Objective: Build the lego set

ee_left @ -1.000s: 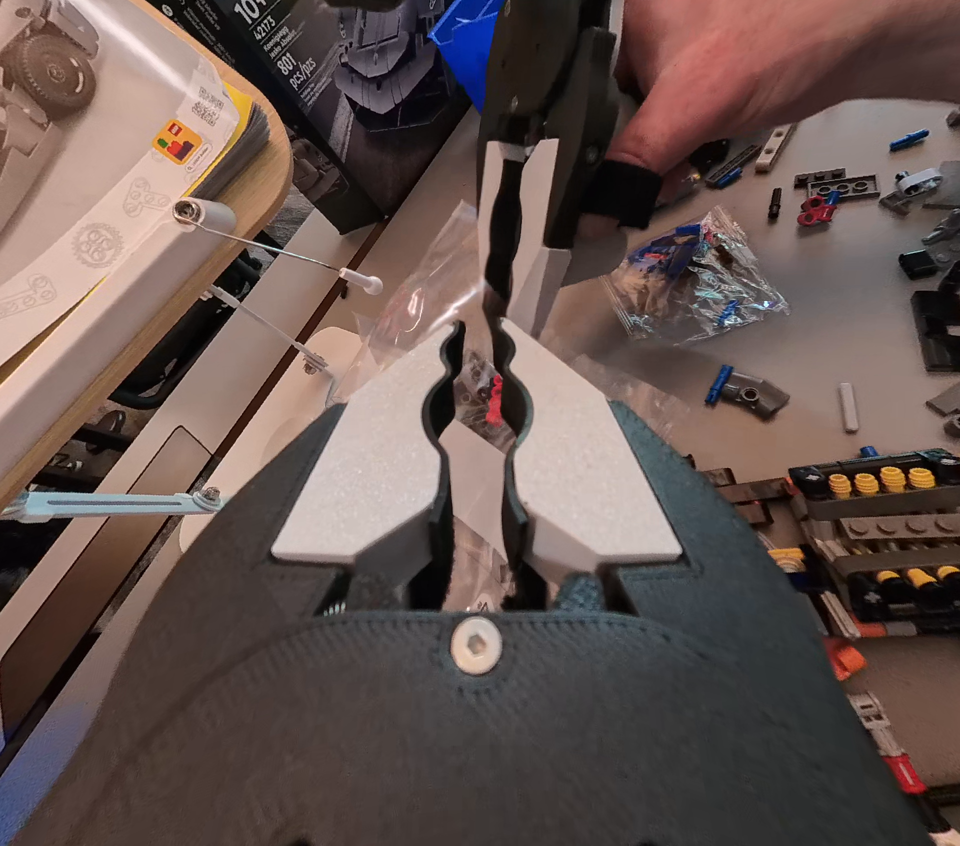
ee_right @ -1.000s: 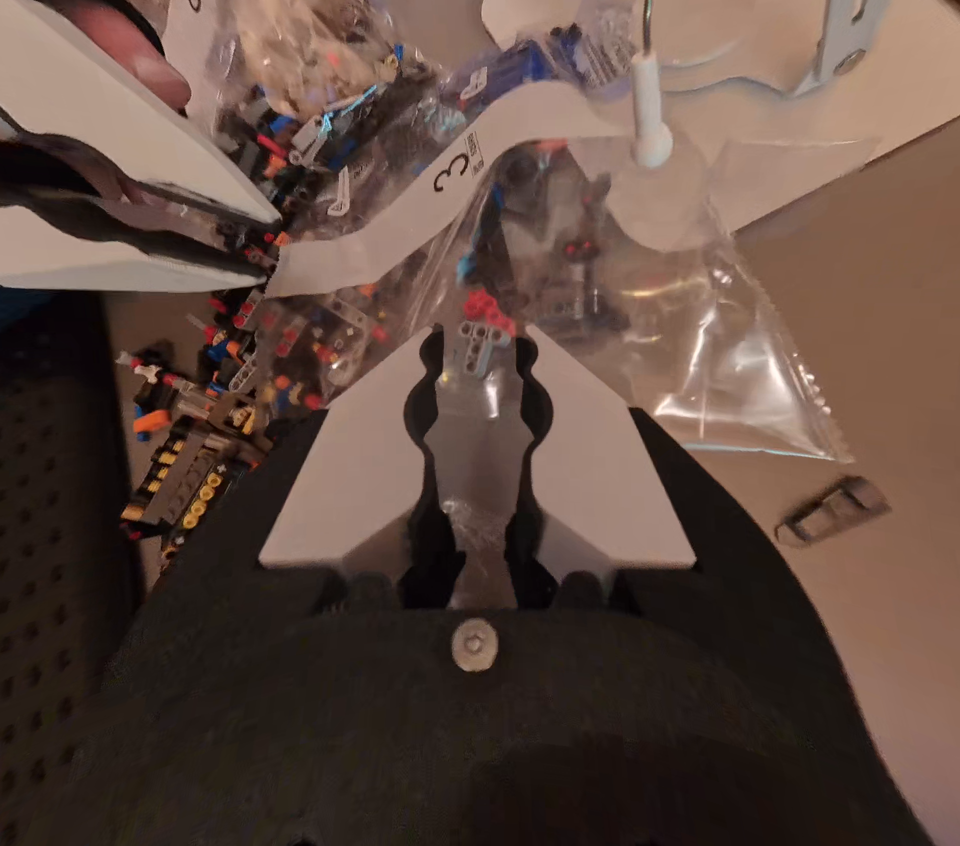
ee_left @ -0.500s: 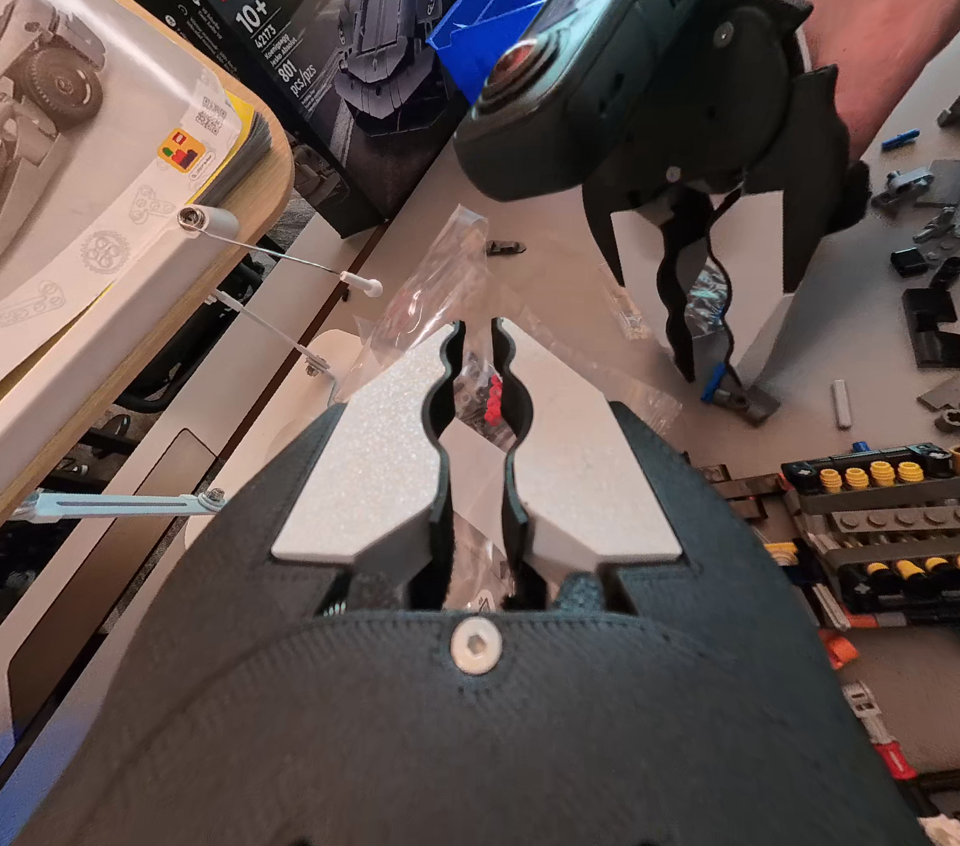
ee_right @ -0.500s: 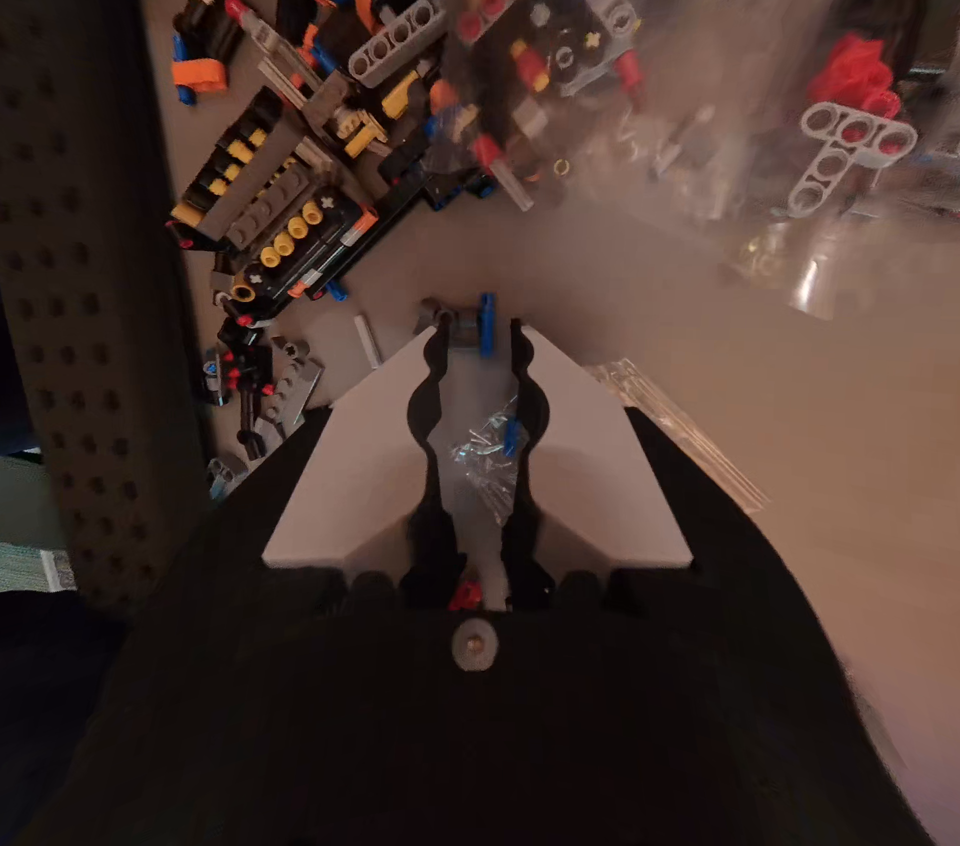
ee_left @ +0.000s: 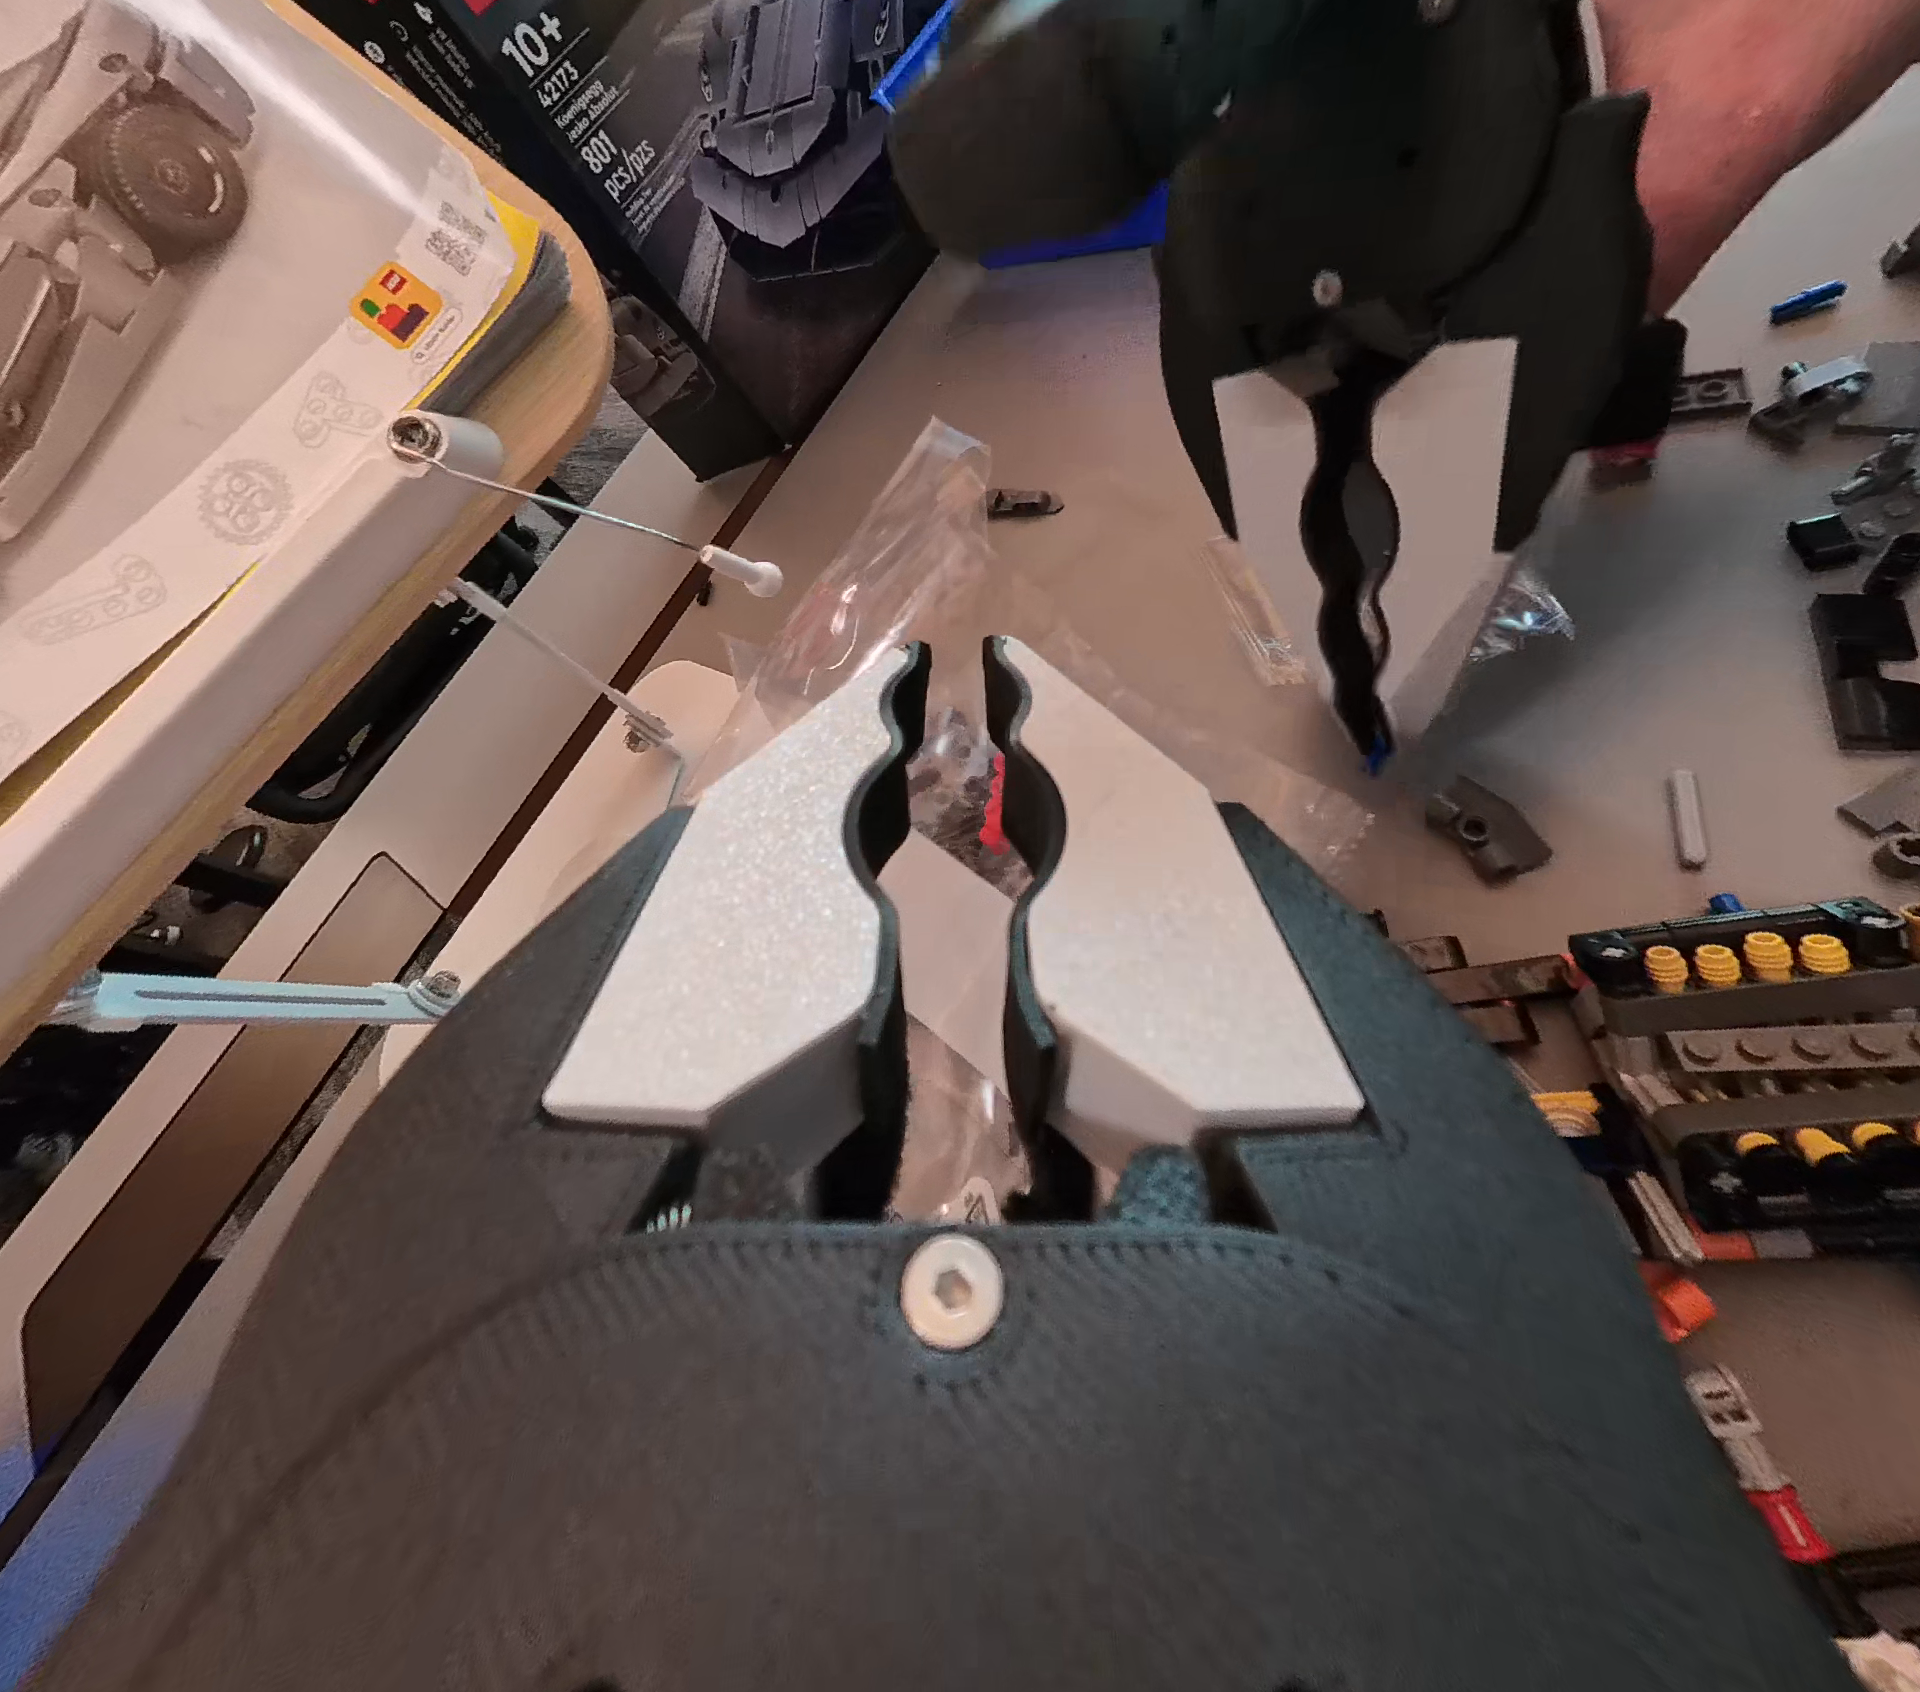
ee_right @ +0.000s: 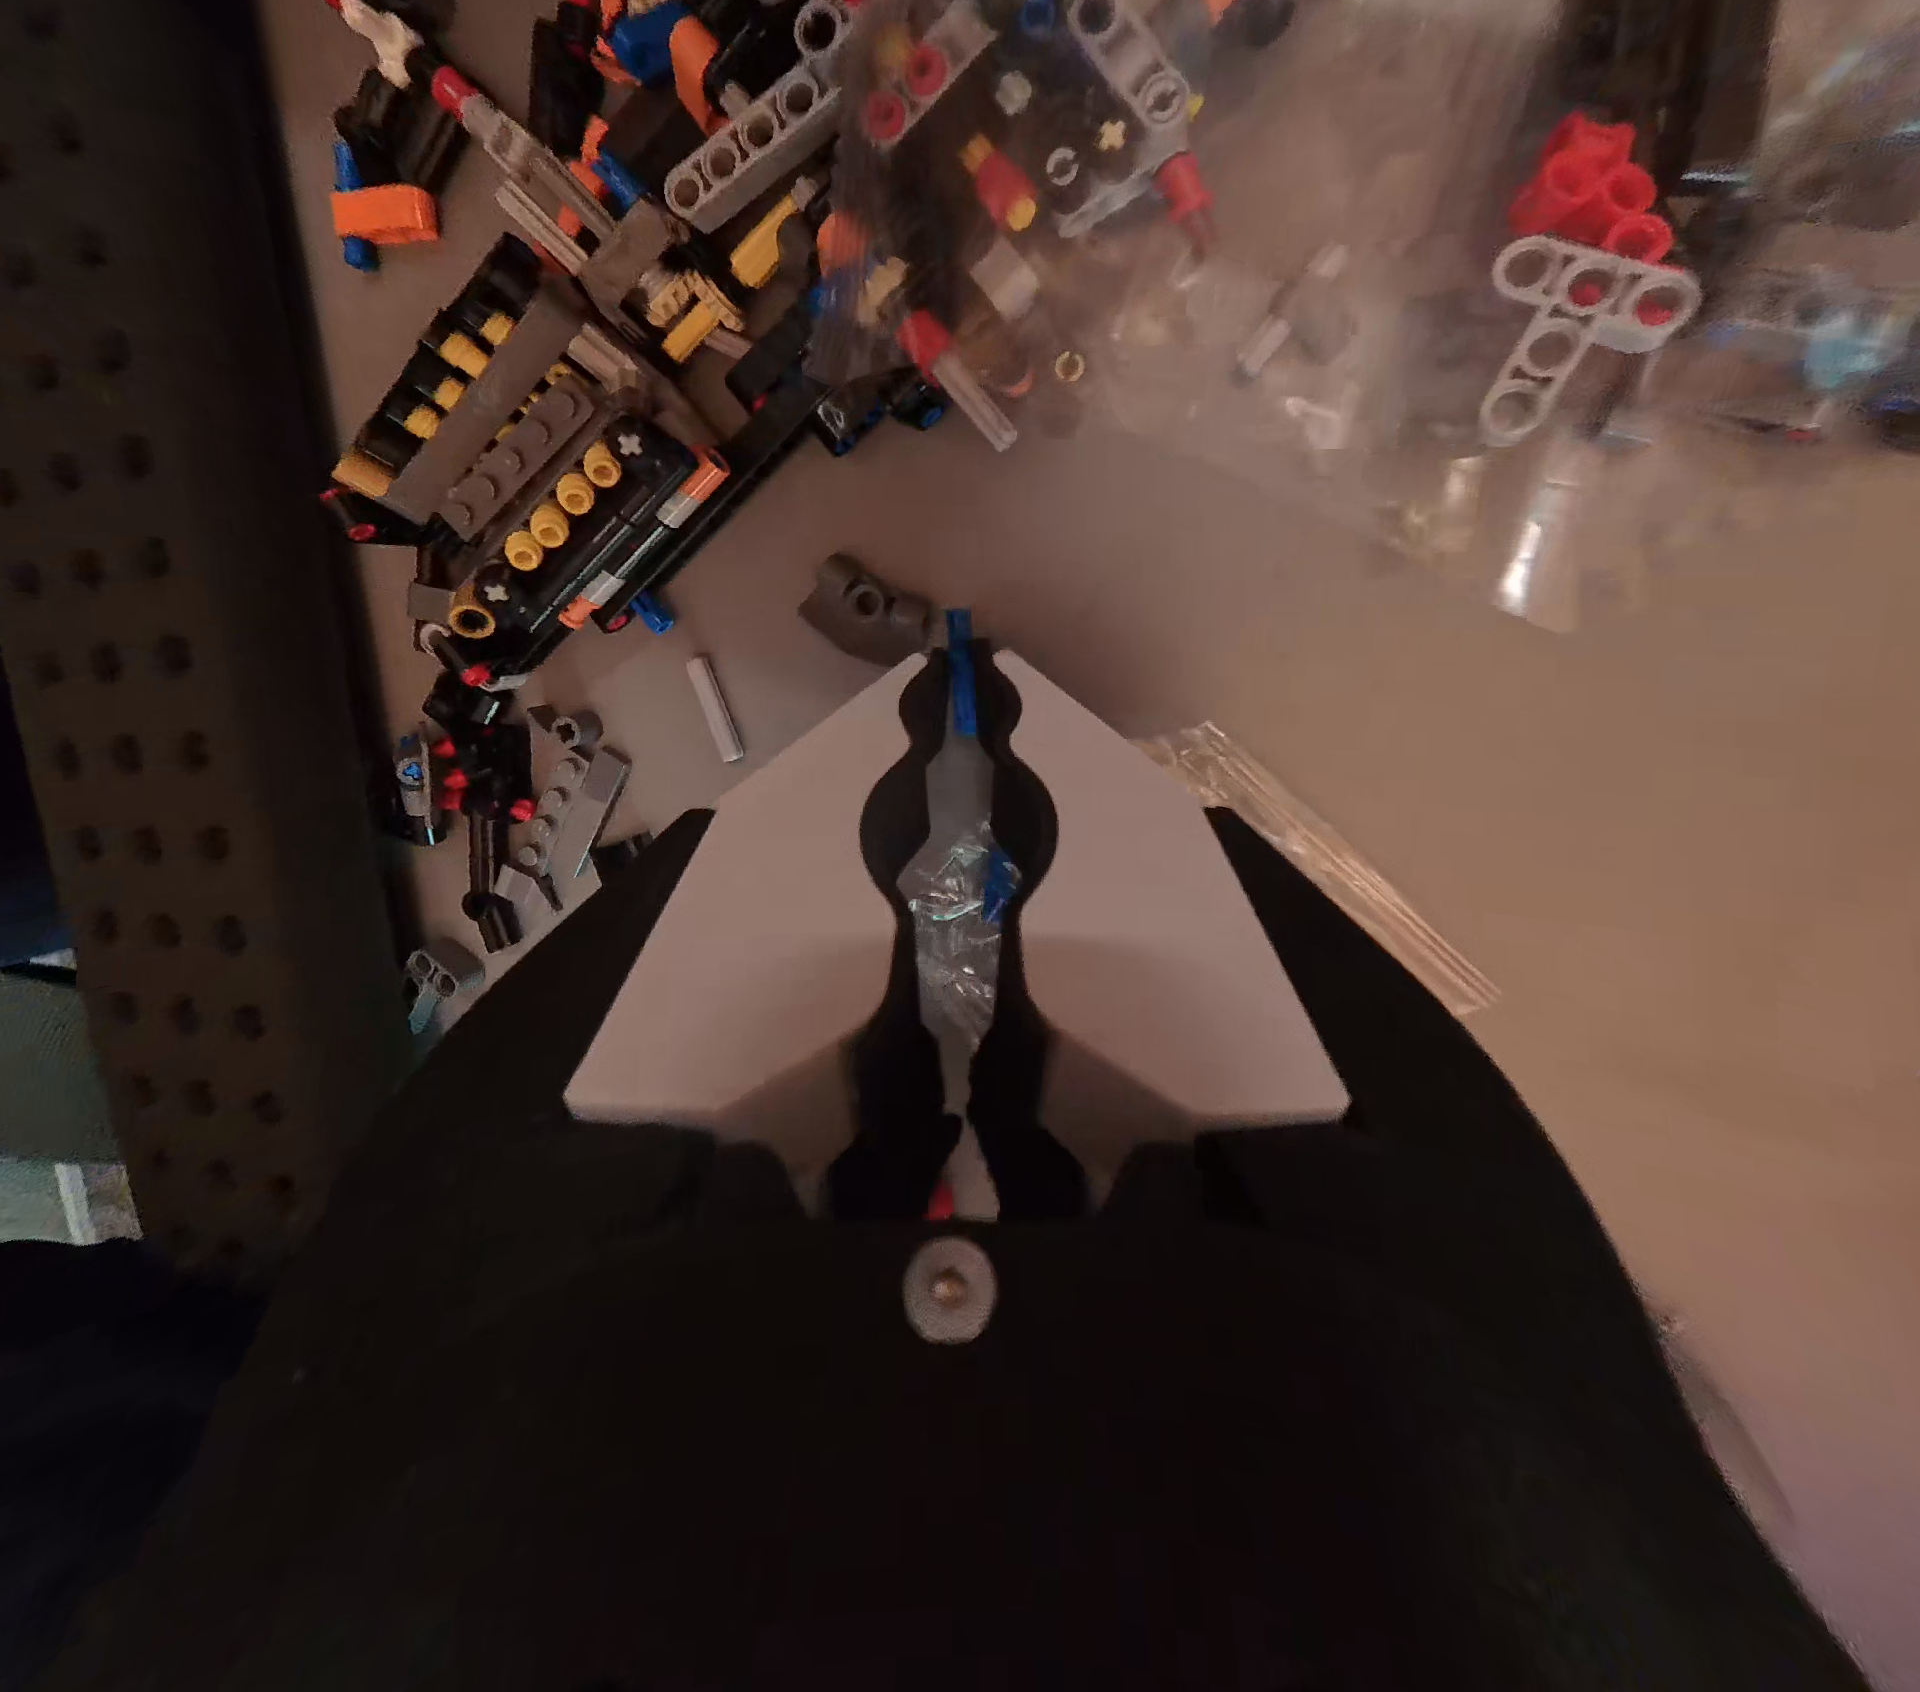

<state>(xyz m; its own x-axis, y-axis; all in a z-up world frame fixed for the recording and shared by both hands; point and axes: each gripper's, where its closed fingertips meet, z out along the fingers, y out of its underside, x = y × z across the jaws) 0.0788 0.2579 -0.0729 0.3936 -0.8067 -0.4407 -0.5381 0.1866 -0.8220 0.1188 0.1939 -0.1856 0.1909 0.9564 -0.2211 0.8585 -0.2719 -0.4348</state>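
**Blue pin caught at the right tips, parts bag under the left**

At the far left of the left wrist view we see the instruction booklet (ee_left: 208, 271) propped on a wooden stand (ee_left: 561, 354), with the dark set box (ee_left: 665, 84) standing behind it. Moving right, our left gripper (ee_left: 956, 655) hangs low over a clear parts bag (ee_left: 883, 562) that lies on the grey table (ee_left: 1091, 416). Its jaws are parted by a narrow gap with nothing clamped; small dark and red pieces inside the bag show through that gap.

Further right, our right gripper (ee_left: 1366, 728) points down at the table, held by a hand (ee_left: 1766, 11). Its jaws are pinched on a small blue pin (ee_left: 1377, 749), which pokes out just past the tips. In the right wrist view the same blue pin (ee_right: 961, 671) sits squeezed between the right gripper (ee_right: 961, 655) tips, with a dark grey connector piece (ee_right: 868, 603) lying just beside it on the table.

To the right in the left wrist view, the partly built assembly (ee_left: 1766, 1050) with yellow studs rests on the table, with loose dark pieces scattered above it. In the right wrist view that assembly (ee_right: 540, 479) lies to the left of the tips, and a second clear bag of parts (ee_right: 1351, 240) spreads across the upper right.
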